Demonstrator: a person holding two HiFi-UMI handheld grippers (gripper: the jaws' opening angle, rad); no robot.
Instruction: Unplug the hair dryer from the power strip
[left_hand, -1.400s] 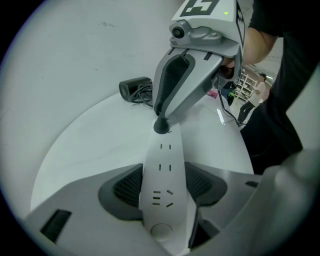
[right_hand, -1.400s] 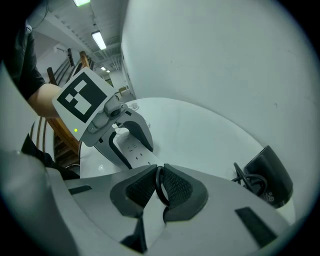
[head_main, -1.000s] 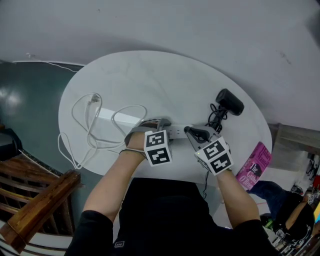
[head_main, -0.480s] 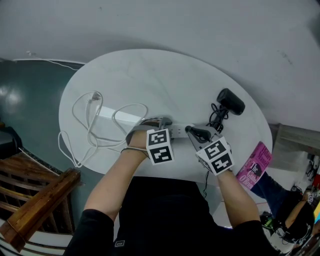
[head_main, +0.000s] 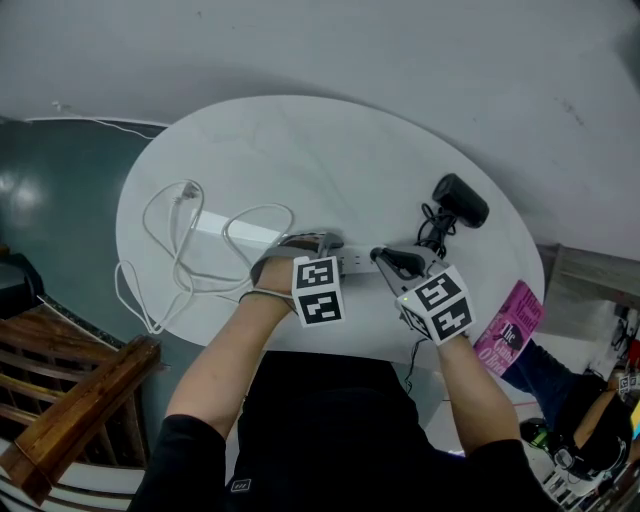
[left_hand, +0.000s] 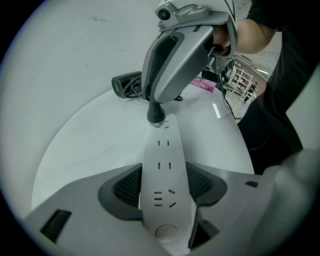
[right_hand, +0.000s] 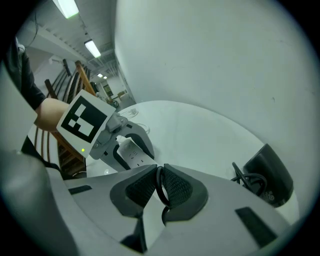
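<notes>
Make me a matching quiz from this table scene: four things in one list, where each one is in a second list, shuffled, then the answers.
Things:
1. power strip
2. hair dryer
3. white cable
4. black cord

Places:
A. looped on the left side of the table, as the head view shows it
B. pinched in the right tool
C. lying free near the table's far right edge
D. clamped in the left tool

Pairs: 1-D, 2-C, 3-A, 4-B
</notes>
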